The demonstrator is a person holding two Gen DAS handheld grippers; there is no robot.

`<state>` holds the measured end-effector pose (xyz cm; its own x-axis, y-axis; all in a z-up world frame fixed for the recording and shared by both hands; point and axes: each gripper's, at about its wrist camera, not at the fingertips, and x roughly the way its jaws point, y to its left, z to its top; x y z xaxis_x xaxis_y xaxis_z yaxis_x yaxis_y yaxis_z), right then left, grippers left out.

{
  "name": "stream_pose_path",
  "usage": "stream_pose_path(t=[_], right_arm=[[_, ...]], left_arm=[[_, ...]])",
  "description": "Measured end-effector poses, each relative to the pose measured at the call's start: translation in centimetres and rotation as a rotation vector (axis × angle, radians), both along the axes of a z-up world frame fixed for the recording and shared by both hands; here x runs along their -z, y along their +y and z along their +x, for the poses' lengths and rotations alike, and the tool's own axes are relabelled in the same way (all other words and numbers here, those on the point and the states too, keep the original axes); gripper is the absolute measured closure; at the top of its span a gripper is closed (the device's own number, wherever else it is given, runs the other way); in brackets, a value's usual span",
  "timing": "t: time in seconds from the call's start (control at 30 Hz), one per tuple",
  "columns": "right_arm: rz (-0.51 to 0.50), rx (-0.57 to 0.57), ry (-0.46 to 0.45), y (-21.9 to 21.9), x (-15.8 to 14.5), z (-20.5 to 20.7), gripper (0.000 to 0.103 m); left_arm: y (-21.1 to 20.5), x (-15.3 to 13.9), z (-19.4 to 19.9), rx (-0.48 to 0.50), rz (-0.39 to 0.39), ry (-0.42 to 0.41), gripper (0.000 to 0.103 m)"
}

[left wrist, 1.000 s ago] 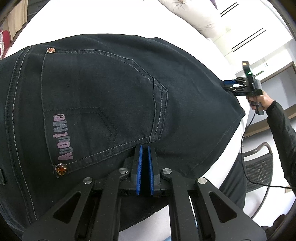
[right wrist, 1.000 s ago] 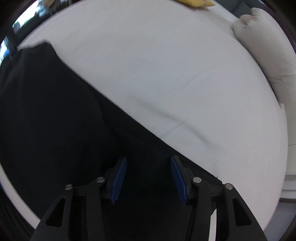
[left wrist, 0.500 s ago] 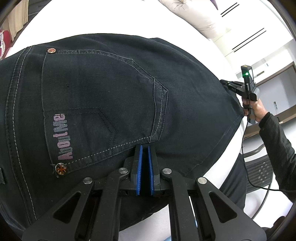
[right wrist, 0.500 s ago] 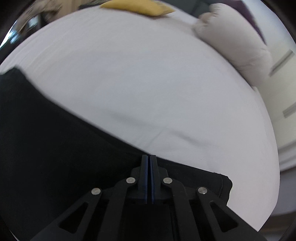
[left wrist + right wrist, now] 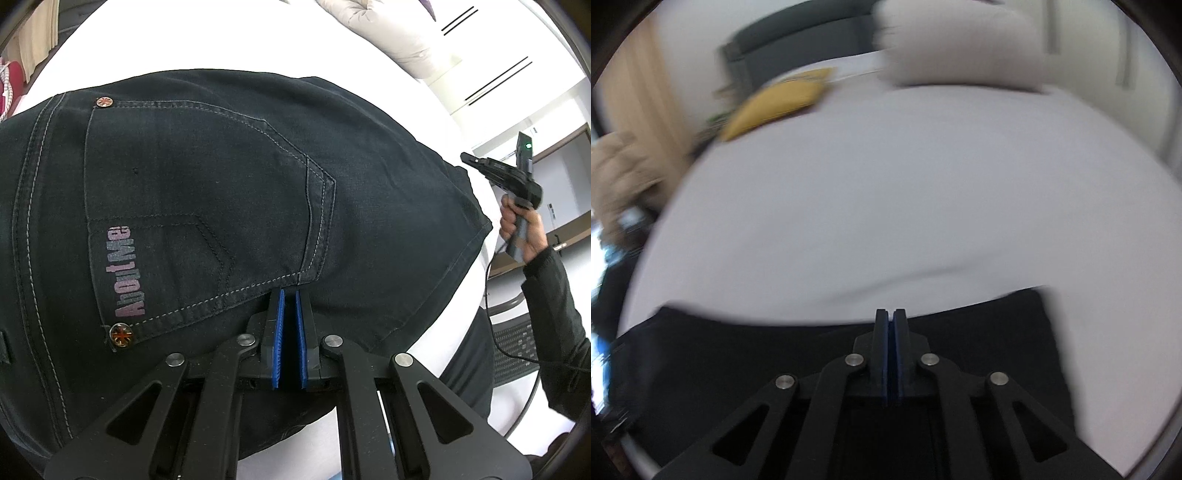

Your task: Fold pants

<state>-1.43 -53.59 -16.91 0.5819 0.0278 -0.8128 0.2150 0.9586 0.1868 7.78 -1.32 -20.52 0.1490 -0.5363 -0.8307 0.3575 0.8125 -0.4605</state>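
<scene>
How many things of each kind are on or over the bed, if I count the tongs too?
pants: 1
pale pillow: 1
yellow cushion: 1
tongs: 2, the left tongs and the right tongs
Total: 5

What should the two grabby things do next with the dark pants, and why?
Probably carry the right gripper across toward the left gripper, folding the pants over. Both jaws look shut, the left on the pants, the right seemingly pinching their edge, and the bed lies beyond.

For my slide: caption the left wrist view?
Left gripper shut on dark pants spread over a white bed.
</scene>
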Motion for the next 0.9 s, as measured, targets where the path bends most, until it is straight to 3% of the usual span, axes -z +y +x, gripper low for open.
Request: stream_pose_path(t=[0.13, 0.2, 0.3, 0.47, 0.53, 0.57, 0.63, 0.73, 0.83, 0.9], right_arm=[[0.138, -0.139, 0.094, 4.5, 2.5, 1.6, 0.098], [0.102, -0.120, 0.155, 4.4, 4.6, 2.7, 0.103], [0.134, -0.016, 0.152, 1.0, 6.5, 3.4, 0.103], [-0.117, 0.235, 0.172, -3.8, 5.2, 3.0, 0.103], [-0.137, 0.373, 0.166, -5.7, 4.1, 1.5, 0.102], [-0.131, 0.432, 0.152, -6.3, 3.2, 0.5, 0.094], [-0.031, 0.397, 0.063, -5.3, 1.0, -1.4, 0.094], [0.228, 0.170, -0.059, 0.5, -0.3, -4.2, 0.094], [0.461, 0.026, -0.068, 5.7, 1.2, -6.3, 0.080], [0.576, -0.010, -0.028, 10.0, 3.5, -7.1, 0.079]], left_arm=[[-0.1, -0.1, -0.2, 0.000, 0.007, -0.006, 0.097], [-0.2, -0.1, -0.3, -0.002, 0.010, -0.010, 0.097], [-0.3, 0.0, -0.4, -0.003, 0.006, -0.012, 0.097], [-0.1, 0.2, -0.5, -0.008, -0.006, -0.013, 0.097], [0.2, 0.2, -0.5, -0.010, -0.007, -0.014, 0.097], [0.2, 0.3, -0.5, -0.012, -0.007, -0.015, 0.097], [0.4, 0.3, -0.6, -0.015, -0.010, -0.019, 0.097], [0.5, 0.3, -0.8, -0.015, -0.009, -0.026, 0.097], [0.4, 0.1, -1.0, -0.021, 0.003, -0.033, 0.097], [0.2, 0.0, -1.3, -0.018, 0.015, -0.041, 0.097]])
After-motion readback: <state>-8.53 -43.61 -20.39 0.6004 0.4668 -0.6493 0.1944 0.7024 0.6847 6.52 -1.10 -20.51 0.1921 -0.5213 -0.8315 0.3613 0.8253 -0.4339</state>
